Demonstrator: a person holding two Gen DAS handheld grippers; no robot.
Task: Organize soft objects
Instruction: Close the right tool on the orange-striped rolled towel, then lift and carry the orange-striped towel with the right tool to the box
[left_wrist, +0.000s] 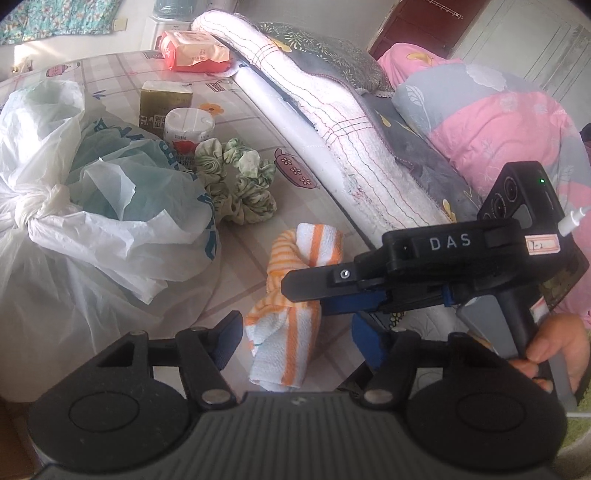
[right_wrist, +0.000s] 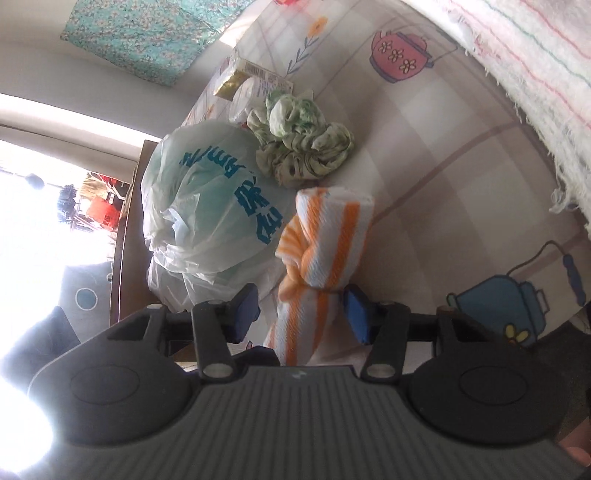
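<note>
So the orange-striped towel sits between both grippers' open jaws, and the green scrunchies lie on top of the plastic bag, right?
Not quite. The green scrunchies lie on the tablecloth beside the plastic bag, not on top; the left wrist view shows it. The orange-striped towel does sit between the open left gripper and right gripper.

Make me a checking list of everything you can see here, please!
Surface: checked tablecloth with teapot pictures.
Job's things: orange-striped white towel, knotted; green scrunched cloth ring beyond it.
Clutter: white plastic bags, green box, white tub, red packet.
Grippers: left gripper and right gripper both open, astride the towel.
Cables: white plug on right gripper.
Surroundings: folded quilts.
</note>
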